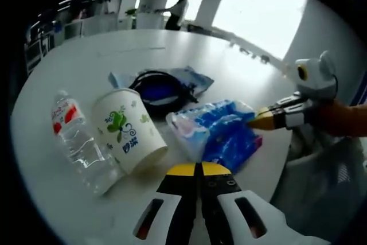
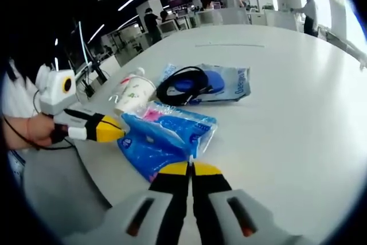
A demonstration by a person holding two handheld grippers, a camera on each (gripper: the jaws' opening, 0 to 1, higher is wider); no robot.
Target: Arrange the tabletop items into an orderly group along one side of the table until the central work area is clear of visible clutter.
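In the left gripper view, the left gripper (image 1: 198,168) is seen with its yellow-tipped jaws pressed together and nothing held between them. Directly ahead of the tips lies the blue tissue pack (image 1: 221,132), its long axis slanting away to the right. The right gripper (image 1: 265,120) enters from the right and its tip touches the pack's far corner. Just beside the pack, to the left, a paper cup (image 1: 127,129) lies on its side, and a clear water bottle (image 1: 80,143) lies alongside it, also tipped over.

In the right gripper view, the right gripper (image 2: 191,170) is likewise closed, and the edge of the tissue pack (image 2: 166,136) is met by its tips; whether a fold of wrapper is pinched cannot be told. The left gripper (image 2: 109,131) is at the pack's opposite end, held by a hand (image 2: 35,129). The pack is thus bracketed by both tools, each about equally near.

Beyond it, a coiled black cable (image 1: 162,90) rests on a blue-printed plastic bag (image 1: 192,78).

The items are clustered near one edge of the white table (image 1: 74,67), whose far expanse is bare. Past it, an open office is seen, with bright windows and a person standing (image 1: 179,8).
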